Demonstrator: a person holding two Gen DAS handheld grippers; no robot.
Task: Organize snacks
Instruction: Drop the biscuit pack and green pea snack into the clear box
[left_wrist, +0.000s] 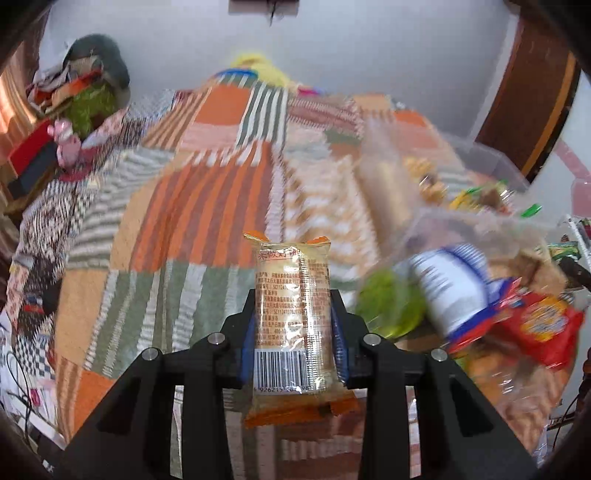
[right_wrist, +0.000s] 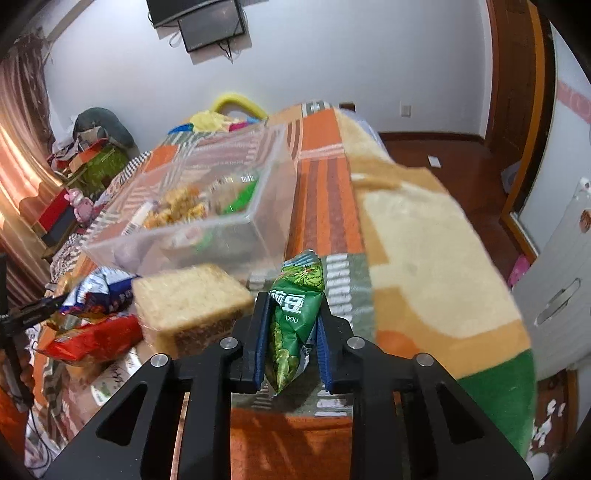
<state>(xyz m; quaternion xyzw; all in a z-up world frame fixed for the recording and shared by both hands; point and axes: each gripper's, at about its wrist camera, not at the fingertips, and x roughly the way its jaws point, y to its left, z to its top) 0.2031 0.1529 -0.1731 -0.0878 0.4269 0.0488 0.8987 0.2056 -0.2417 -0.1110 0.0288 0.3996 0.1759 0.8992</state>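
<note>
My left gripper (left_wrist: 293, 325) is shut on a clear orange-edged cracker packet (left_wrist: 291, 314) with a barcode, held above the patchwork bed cover. A small green pea snack bag (right_wrist: 293, 314) stands upright in my right gripper (right_wrist: 291, 325), which is shut on it. The clear plastic bin (right_wrist: 207, 225) sits on the bed beyond the right gripper, with several snacks inside. A loose pile of snacks lies on the bed: a wrapped brown cake block (right_wrist: 192, 306), a red packet (right_wrist: 92, 338) and a blue-white packet (right_wrist: 101, 288). The same pile shows blurred at the right of the left wrist view.
The striped orange patchwork cover (left_wrist: 207, 206) spreads over the bed. Its right edge (right_wrist: 443, 258) drops to a wooden floor. A cluttered table with boxes (right_wrist: 74, 170) stands at the far left by the curtain. A white cabinet (right_wrist: 565, 280) stands at the right.
</note>
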